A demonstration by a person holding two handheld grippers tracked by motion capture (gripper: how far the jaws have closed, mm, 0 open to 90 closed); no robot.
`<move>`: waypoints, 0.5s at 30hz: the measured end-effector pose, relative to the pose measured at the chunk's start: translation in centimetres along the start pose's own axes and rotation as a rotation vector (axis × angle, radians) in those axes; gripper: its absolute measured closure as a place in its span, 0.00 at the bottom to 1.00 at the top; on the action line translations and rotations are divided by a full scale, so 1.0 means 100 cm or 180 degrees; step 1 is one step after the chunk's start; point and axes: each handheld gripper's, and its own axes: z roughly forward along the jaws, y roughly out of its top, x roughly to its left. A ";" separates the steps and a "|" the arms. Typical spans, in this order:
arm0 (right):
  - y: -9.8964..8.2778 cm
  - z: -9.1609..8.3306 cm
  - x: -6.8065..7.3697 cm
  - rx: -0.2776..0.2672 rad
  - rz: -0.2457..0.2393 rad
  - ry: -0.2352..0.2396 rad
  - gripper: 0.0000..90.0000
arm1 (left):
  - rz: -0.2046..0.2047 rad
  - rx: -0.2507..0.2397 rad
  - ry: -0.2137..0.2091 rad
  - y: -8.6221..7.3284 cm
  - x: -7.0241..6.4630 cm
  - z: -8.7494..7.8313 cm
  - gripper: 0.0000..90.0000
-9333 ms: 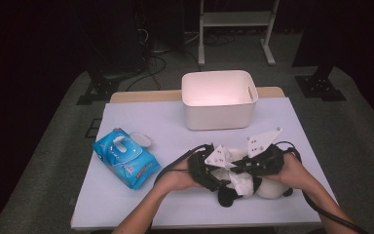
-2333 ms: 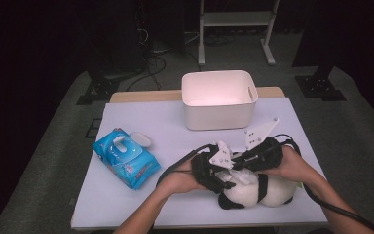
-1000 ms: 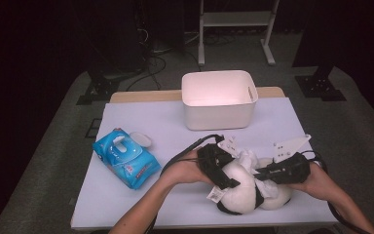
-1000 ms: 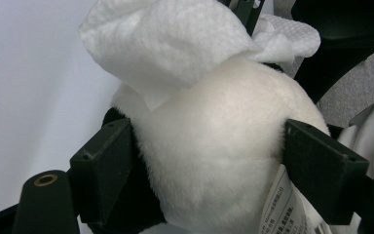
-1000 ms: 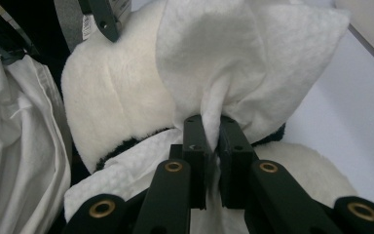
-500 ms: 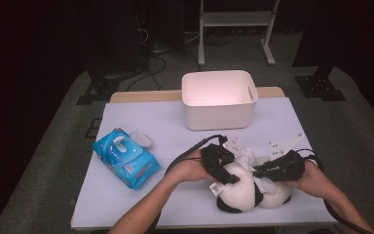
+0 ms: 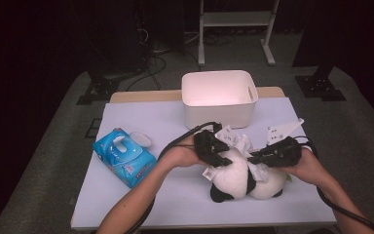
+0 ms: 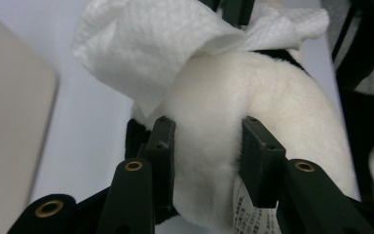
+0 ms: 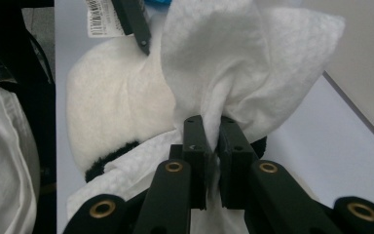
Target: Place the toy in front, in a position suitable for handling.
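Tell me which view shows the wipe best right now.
The right gripper view: the wipe billows wide just above the right gripper, whose jaws pinch its lower part. The left gripper view shows the wipe draped over the panda. In the high view it is a small white patch between the grippers.

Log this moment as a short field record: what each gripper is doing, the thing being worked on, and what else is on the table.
left gripper: jaws just been closing, pads pressing the panda plush
right gripper: shut on white wipe
wipe position: draped over the plush
table: white bin at far edge, blue wipes pack at left
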 end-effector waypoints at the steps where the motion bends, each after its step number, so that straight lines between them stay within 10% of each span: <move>1: 0.001 0.002 -0.001 0.0002 -0.0007 0.0001 0.92 | 0.0004 0.0017 0.0019 -0.001 0.002 -0.002 0.70; 5: 0.005 0.011 -0.004 0.0016 0.0026 0.0061 0.92 | -0.0090 -0.0066 0.0063 -0.008 0.004 -0.008 0.76; 15: 0.000 0.013 0.024 0.0039 -0.0089 0.0164 0.93 | -0.0381 -0.0145 0.0026 -0.015 -0.012 -0.015 0.39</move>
